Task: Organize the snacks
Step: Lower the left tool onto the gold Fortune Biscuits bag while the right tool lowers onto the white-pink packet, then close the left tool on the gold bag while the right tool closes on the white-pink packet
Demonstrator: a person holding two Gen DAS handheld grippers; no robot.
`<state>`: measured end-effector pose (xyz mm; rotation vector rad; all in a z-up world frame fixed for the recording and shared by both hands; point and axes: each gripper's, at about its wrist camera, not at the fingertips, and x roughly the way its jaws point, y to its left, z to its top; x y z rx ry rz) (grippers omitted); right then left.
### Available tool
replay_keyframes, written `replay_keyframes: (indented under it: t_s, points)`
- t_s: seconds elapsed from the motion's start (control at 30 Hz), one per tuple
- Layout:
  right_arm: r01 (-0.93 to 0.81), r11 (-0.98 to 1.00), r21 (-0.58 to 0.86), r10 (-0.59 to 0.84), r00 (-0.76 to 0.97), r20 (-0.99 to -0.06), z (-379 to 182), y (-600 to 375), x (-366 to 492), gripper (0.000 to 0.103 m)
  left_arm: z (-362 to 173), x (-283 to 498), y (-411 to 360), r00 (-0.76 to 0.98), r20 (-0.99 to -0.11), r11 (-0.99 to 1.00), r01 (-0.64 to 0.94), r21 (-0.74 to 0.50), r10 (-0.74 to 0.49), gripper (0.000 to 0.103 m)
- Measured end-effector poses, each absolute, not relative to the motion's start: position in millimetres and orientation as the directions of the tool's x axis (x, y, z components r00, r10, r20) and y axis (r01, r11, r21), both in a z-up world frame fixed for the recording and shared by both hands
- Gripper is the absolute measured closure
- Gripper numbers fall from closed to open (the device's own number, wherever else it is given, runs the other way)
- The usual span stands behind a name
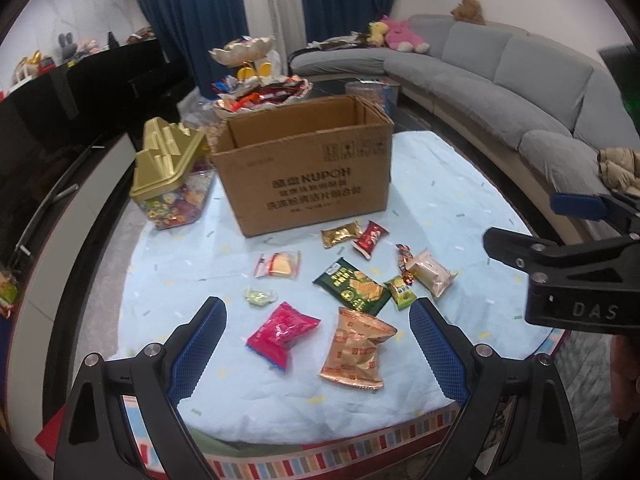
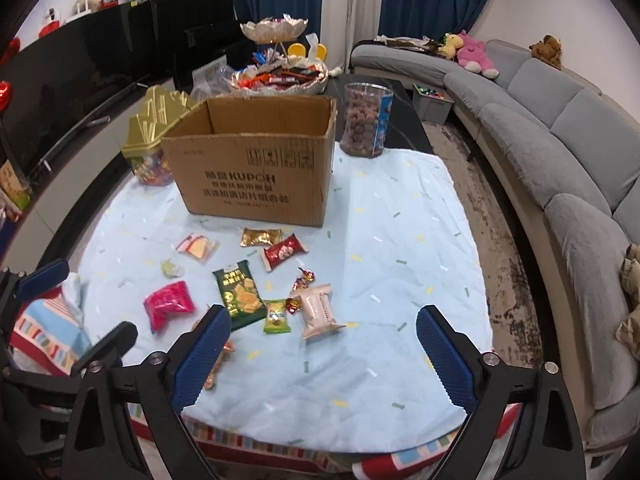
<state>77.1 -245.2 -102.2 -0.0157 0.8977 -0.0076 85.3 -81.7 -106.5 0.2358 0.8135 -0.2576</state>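
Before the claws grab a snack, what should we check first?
1. Left claw open, nothing in it: ok.
2. Right claw open, nothing in it: ok.
3. Cardboard box upright with its top open: ok.
4. Pink packet and tan packet lie just ahead of the left claw, not under other snacks: ok.
5. Dark green cracker pack overlaps the small green packet: cannot tell.
6. Room left inside the box: cannot tell, its bottom is hidden.
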Motion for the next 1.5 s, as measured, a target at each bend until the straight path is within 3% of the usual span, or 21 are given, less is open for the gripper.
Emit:
replay_keyframes:
  t_s: [0.3,0.4,1.13,1.33,1.43,1.5]
  points:
    - [-0.018,0.999,-0.040,-0.021,0.594,-0.804,-136.2,-250.2,101.8,0.010,-151.7,110.9,-93.9,0.577,-0.806,0.935,0.344,0.091,-0.133,0.014]
    - [-0.030,0.999,-0.045,-0.019,0.576,-0.817,-147.2,-250.9,109.6,0.015,-165.4,116.5,-97.0,0.548,-0.827,0.931,0.353,0.091,-0.127,0.016]
    - [-0.088,0.996,-0.017,0.022,0.423,-0.906,-224.4,-249.2,160.5,0.025,-248.7,135.9,-105.0,0.349,-0.930,0.922,0.386,0.034,-0.112,0.033]
    - [-0.089,0.996,0.001,0.035,0.379,-0.925,-239.7,-251.9,165.7,0.038,-253.4,137.1,-107.0,0.330,-0.936,0.921,0.388,0.015,-0.124,0.051]
    - [-0.081,0.997,0.011,0.040,0.371,-0.928,-244.1,-254.8,166.3,0.042,-254.6,137.4,-108.3,0.335,-0.933,0.919,0.393,0.016,-0.128,0.053]
    - [-0.076,0.997,0.024,0.049,0.357,-0.933,-248.0,-256.0,167.3,0.056,-255.6,137.2,-108.4,0.336,-0.932,0.917,0.399,0.013,-0.133,0.056]
